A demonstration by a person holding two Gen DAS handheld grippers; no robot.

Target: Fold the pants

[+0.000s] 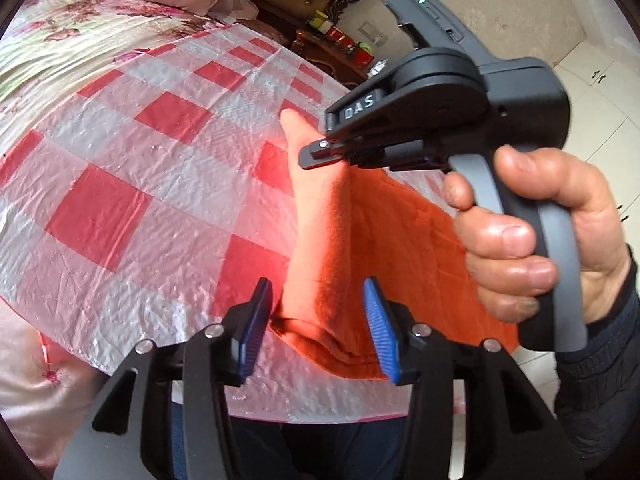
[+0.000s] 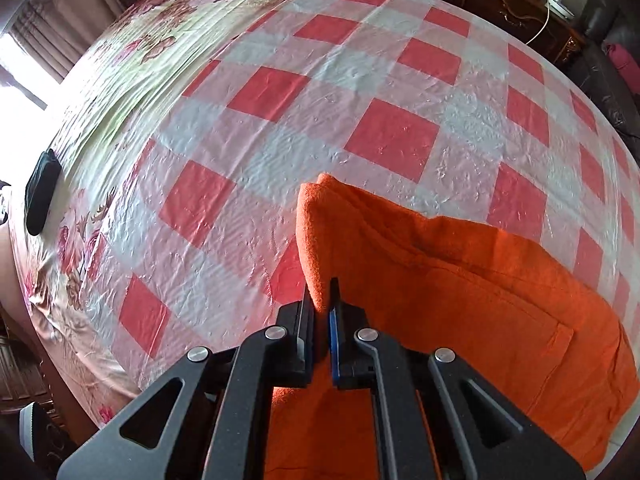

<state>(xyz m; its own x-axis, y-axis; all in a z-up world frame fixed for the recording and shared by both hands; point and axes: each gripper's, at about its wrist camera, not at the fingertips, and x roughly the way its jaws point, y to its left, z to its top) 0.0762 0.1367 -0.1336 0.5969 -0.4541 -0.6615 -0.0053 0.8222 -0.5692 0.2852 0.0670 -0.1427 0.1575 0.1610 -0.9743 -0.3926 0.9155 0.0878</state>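
Right gripper (image 2: 322, 300) fingers (image 2: 306, 320) pinched on orange pants (image 2: 460, 280) over red-checked sheet (image 2: 280, 140).

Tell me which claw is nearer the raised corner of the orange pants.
Right. The right claw is shut on the orange pants just below that raised corner. The left claw stands open at the near folded edge, pads not pressing.

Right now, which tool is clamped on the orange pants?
The right tool: its blue pads pinch a raised fold of the pants. The left tool stands open, fabric between its pads unpressed.
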